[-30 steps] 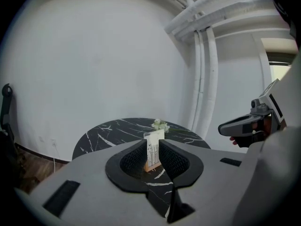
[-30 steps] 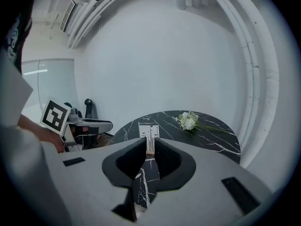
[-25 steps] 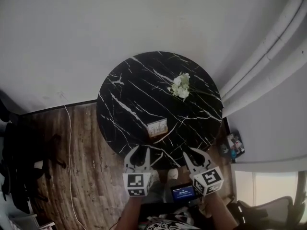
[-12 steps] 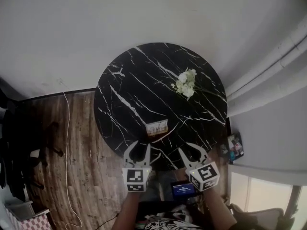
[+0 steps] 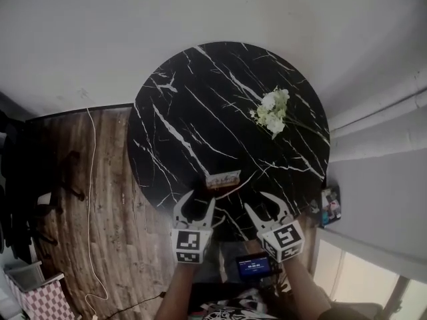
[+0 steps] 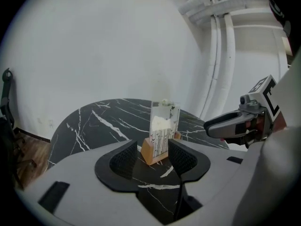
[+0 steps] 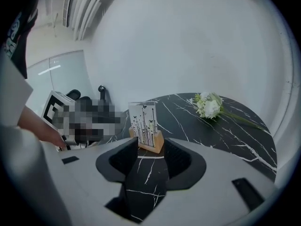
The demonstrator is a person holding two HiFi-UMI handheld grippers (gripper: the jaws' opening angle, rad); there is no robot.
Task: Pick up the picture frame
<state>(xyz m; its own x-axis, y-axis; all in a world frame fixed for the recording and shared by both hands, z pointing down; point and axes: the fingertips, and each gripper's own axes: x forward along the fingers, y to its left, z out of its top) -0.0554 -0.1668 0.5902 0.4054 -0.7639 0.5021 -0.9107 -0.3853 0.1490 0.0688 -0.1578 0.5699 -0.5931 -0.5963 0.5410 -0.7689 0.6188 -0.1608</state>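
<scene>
**Black Marble, White Blooms**

A round black tabletop [image 5: 180, 112] with white veining stands on a wooden floor [image 5: 110, 205] beside a white wall [image 5: 200, 12]. White flowers [image 5: 272, 112] lie on its far right part. A thin white cable [image 5: 89, 172] trails across the floor at the left.

One picture frame [image 5: 223, 179], one bouquet [image 5: 272, 111], one table [image 5: 193, 105].

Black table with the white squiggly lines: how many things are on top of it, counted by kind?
picture frame: 1
white flower bunch: 1
Total: 2
</scene>
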